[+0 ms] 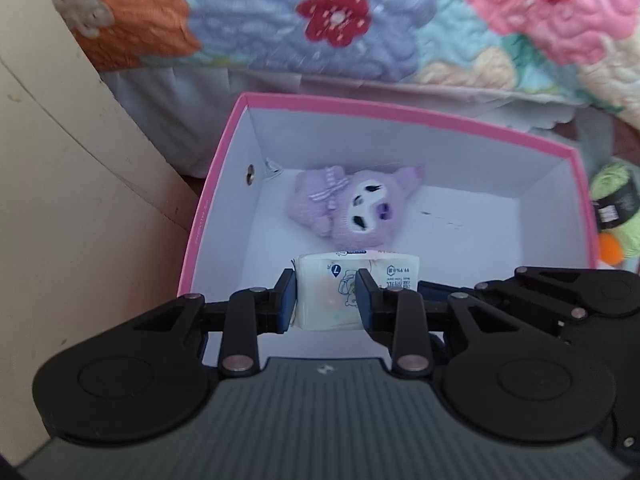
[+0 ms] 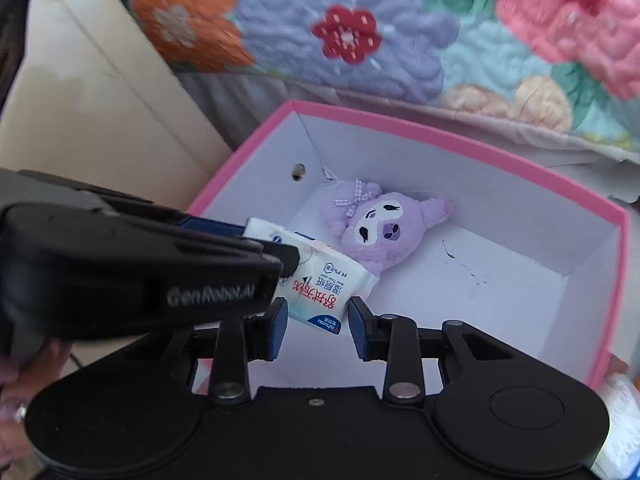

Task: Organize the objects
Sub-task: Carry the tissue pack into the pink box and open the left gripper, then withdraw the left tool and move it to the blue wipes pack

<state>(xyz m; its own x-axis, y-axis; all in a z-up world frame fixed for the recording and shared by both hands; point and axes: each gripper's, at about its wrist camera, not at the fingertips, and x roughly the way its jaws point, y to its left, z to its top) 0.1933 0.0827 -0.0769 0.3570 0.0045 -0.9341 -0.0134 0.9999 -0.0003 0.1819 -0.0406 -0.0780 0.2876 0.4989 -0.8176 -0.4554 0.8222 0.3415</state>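
Left wrist view: my left gripper [image 1: 326, 300] is clamped on the wipes pack [image 1: 352, 280], hanging over the pink box [image 1: 400, 114] beside the purple plush [image 1: 352, 206], ready to drop in. Right gripper [image 2: 316, 328] jaws are apart, empty.

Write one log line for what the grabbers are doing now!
left gripper: shut on wipes pack | right gripper: open | over pink box
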